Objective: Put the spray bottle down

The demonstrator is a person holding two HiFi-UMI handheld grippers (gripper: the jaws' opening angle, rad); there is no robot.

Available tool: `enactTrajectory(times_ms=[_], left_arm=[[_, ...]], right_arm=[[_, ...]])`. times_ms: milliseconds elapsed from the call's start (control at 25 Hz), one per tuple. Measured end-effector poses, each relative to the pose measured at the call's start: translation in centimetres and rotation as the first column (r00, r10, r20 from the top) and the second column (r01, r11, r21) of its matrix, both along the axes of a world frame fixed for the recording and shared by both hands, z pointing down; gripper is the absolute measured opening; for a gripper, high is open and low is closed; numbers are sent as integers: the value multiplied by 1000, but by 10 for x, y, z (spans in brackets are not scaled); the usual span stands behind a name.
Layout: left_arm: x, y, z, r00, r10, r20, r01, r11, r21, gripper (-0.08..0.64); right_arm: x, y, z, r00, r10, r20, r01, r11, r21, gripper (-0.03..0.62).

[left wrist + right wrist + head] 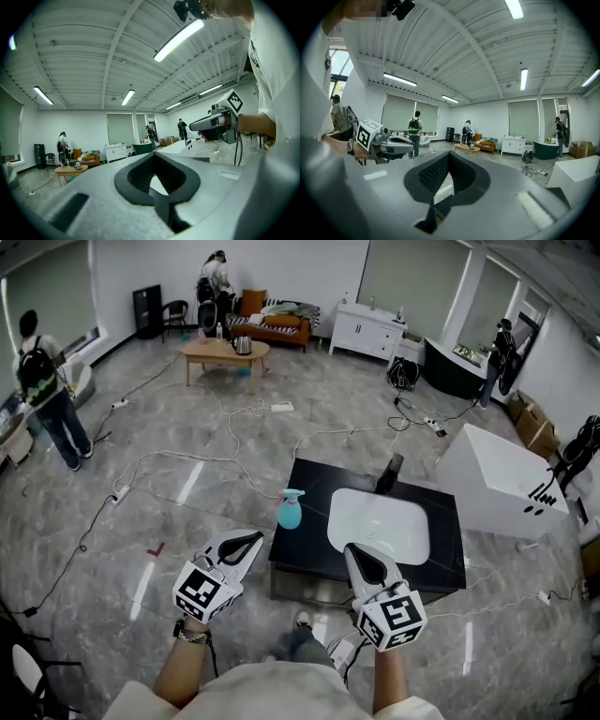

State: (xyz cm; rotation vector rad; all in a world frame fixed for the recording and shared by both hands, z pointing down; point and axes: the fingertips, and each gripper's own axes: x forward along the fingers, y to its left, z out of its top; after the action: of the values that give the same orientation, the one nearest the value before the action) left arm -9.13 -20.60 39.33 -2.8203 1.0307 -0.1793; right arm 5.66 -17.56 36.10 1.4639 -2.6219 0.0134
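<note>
The bottle (290, 510) stands upright on the front left corner of the black counter (300, 554), just beside the white basin (380, 521). Its long axis is vertical, with the trigger head on top. It is too small in the head view to tell which way the nozzle points.

From the left claw (251, 540) the bottle lies ahead and a little to the right, near but apart. From the right claw (359, 554) it lies ahead and to the left, farther off, so the left hand is the nearer of the 2.

Both claws have their jaws together with nothing between them, and both are held about level at the counter's near edge.

Judging by this, the bottle is already set down and free. No grasp is in hand, and the next move would be only a withdrawal.
</note>
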Motion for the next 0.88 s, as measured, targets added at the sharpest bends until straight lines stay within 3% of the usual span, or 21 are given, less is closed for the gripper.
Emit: enactTrajectory(times_ms=[880], left_arm=[[4, 2, 8, 999, 45, 0, -45, 999, -25, 6]], right_arm=[[0, -8, 11, 998, 24, -51, -25, 999, -25, 5]])
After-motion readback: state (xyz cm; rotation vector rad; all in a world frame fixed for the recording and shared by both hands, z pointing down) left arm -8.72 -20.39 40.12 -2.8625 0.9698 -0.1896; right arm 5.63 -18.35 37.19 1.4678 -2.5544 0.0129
